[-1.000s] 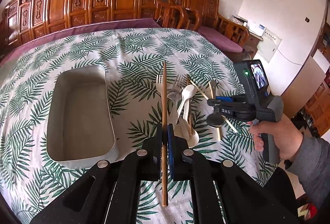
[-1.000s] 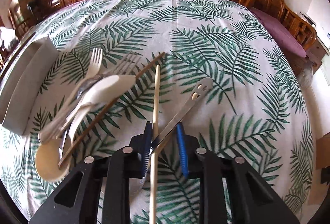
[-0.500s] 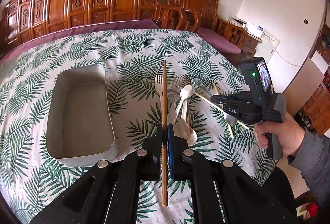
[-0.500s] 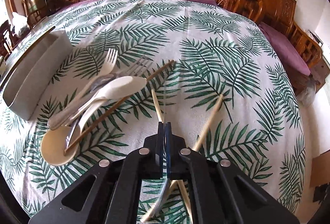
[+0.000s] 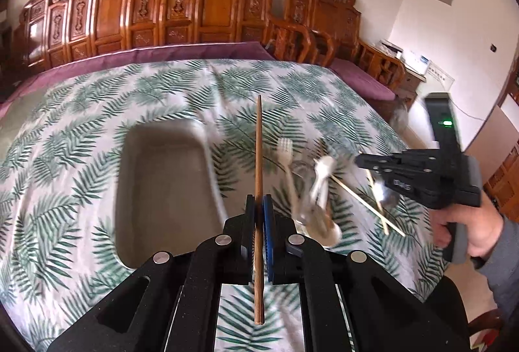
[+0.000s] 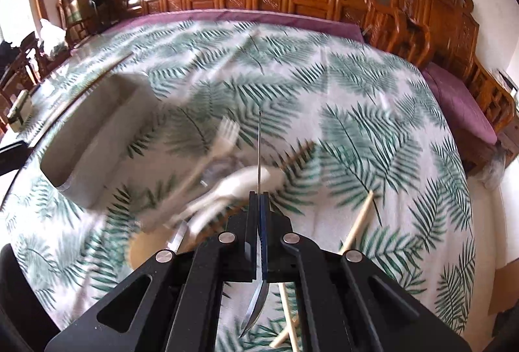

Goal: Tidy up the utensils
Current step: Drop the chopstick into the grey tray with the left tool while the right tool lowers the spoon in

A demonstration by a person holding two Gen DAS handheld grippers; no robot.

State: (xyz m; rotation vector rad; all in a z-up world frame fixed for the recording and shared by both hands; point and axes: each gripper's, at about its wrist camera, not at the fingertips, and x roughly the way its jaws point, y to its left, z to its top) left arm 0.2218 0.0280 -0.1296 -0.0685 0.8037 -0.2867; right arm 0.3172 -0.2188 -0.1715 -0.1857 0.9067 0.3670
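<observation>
My left gripper (image 5: 258,206) is shut on a dark wooden chopstick (image 5: 258,138) that points forward, just right of the grey metal tray (image 5: 162,186). My right gripper (image 6: 258,204) is shut on a metal spoon (image 6: 256,309), seen edge-on, handle forward and bowl hanging below the jaws. It also shows in the left wrist view (image 5: 363,161), lifted above the table with the spoon's bowl (image 5: 387,198) under it. A pile of utensils, with a white fork (image 5: 287,157) and white spoon (image 6: 240,186), lies between tray and right gripper.
Two pale chopsticks (image 5: 366,201) lie crossed on the leaf-print tablecloth (image 5: 97,112) under the right gripper; one shows in the right wrist view (image 6: 356,222). A beige round dish (image 5: 324,230) sits under the pile. Carved wooden chairs (image 5: 194,1) line the far table edge.
My right gripper has shut on the metal spoon and lifted it off the table. Both grippers have shifted left toward the tray; the left still holds its chopstick.
</observation>
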